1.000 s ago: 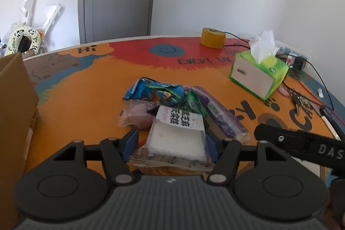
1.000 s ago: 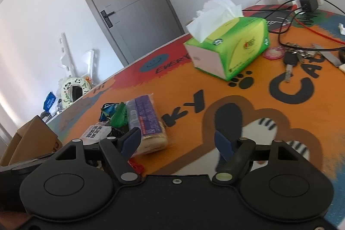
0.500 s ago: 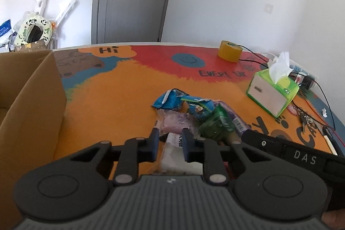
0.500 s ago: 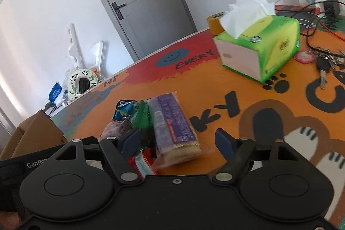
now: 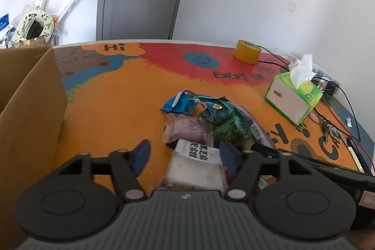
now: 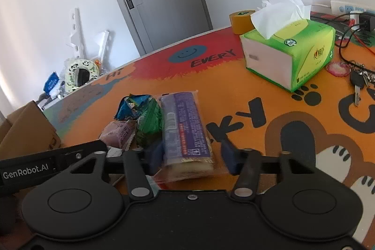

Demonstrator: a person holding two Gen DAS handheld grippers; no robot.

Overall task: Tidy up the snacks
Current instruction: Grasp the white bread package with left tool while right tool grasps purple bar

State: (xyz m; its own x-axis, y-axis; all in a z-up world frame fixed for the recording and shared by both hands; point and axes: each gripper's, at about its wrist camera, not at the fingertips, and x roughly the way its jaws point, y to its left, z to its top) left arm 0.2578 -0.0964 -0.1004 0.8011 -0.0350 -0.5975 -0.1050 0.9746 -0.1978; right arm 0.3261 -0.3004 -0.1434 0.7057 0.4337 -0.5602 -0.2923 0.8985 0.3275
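A heap of snack packets lies on the orange table (image 5: 112, 109). In it are a blue one (image 5: 180, 103), a pink one (image 5: 187, 130), a green one (image 5: 230, 128) and a white packet (image 5: 195, 168). My left gripper (image 5: 185, 155) is opening, with the white packet between its jaws. The left pad stands clear of it. My right gripper (image 6: 192, 156) is closing around the purple packet (image 6: 185, 125). Its pads are at the wrapper's edges and no squeeze shows. Green (image 6: 150, 121), blue (image 6: 131, 104) and pink (image 6: 119, 132) packets lie to its left.
An open cardboard box (image 5: 30, 109) stands at the table's left edge. A green tissue box (image 6: 288, 53), a roll of yellow tape (image 5: 247, 50), keys (image 6: 358, 83) and cables (image 6: 351, 32) lie at the right. The two grippers sit close side by side.
My left gripper drew back off the white packet, shut on nothing, then opened around it again. My right gripper moved left over the purple packet and its jaws narrowed.
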